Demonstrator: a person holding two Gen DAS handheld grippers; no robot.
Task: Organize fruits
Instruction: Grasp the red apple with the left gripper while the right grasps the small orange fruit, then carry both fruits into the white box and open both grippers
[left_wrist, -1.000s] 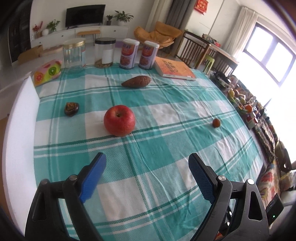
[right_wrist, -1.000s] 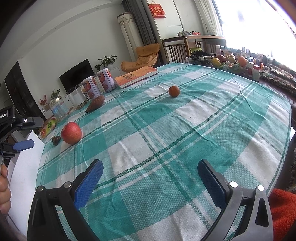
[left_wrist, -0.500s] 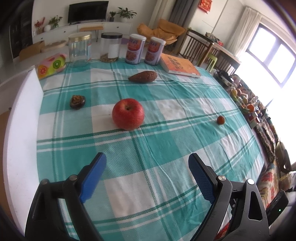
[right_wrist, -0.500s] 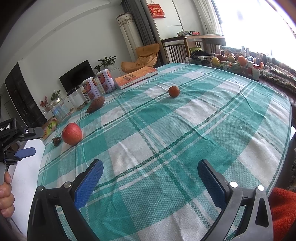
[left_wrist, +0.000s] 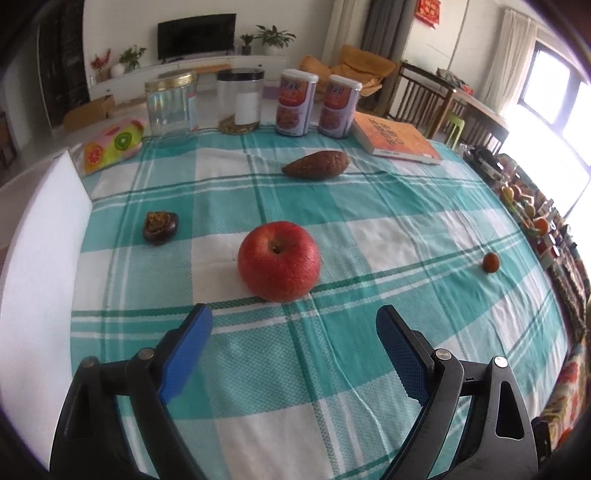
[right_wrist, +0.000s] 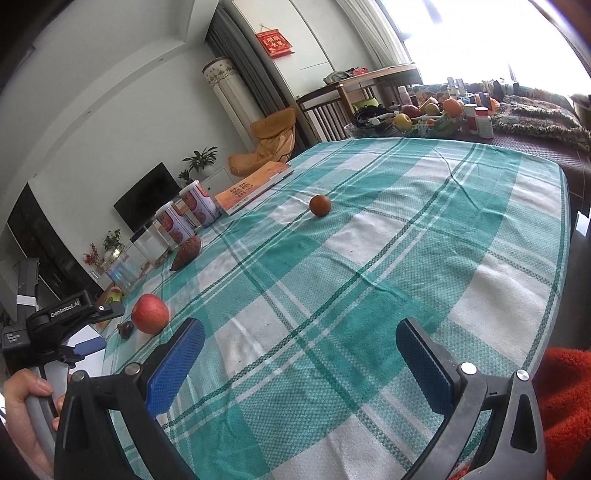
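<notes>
A red apple (left_wrist: 279, 261) sits on the teal checked tablecloth (left_wrist: 332, 369), just beyond my left gripper (left_wrist: 293, 321), which is open and holds nothing. Left of the apple lies a dark wrinkled fruit (left_wrist: 160, 226); behind it lies a brown sweet potato (left_wrist: 317, 165). A small orange-brown fruit (left_wrist: 491, 262) rests at the right. In the right wrist view my right gripper (right_wrist: 301, 339) is open and empty over the cloth, with the small fruit (right_wrist: 320, 205) far ahead and the apple (right_wrist: 150, 313) at the left, next to the left gripper's body (right_wrist: 66, 325).
Two glass jars (left_wrist: 170, 103), two printed cans (left_wrist: 297, 101) and an orange book (left_wrist: 397, 138) line the far edge. A white foam board (left_wrist: 40, 258) stands along the left side. A fruit-print pouch (left_wrist: 110, 142) lies at the far left. A fruit basket (right_wrist: 424, 118) and bottles stand beyond the table.
My left gripper has come forward and down toward the apple, which now looks larger and nearer to the fingertips. The right gripper's view has rolled, so the table looks tilted.
</notes>
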